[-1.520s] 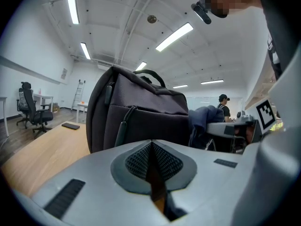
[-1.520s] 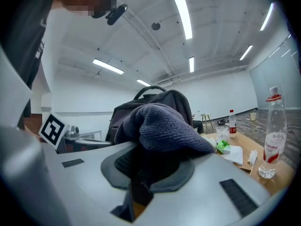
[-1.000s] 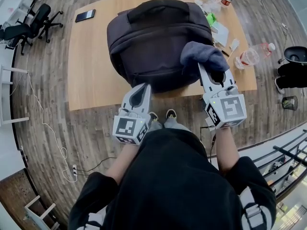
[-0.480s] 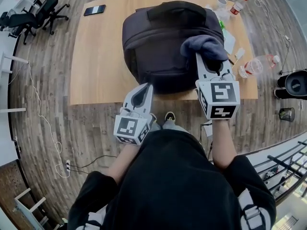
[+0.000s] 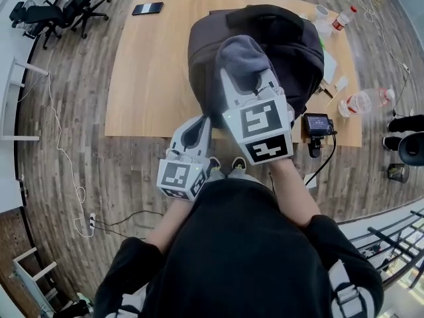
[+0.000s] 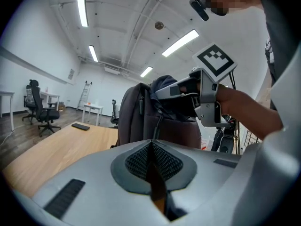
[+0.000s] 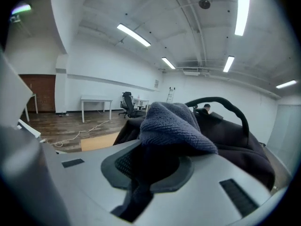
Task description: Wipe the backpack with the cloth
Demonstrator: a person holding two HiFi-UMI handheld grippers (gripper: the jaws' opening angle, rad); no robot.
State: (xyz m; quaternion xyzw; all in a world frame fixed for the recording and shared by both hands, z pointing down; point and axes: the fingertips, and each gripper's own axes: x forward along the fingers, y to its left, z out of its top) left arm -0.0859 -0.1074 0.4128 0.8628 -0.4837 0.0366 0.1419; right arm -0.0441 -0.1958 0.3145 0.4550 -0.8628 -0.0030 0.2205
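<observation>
While cloth (image 5: 242,58) screens the backpack (image 5: 298,52), phone (image 5: 147,8) and bottle (image 5: 363,102) sit apart.

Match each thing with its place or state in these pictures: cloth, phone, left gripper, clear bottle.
Things
1. cloth
2. phone
3. left gripper
4. clear bottle

Places or states
A. shut, nothing between its jaws
B. lying on its side near the right edge of the table
C. clamped in the right gripper, at the backpack
D. lying flat at the table's far left corner

Pairs: 1-C, 2-D, 3-A, 4-B
</observation>
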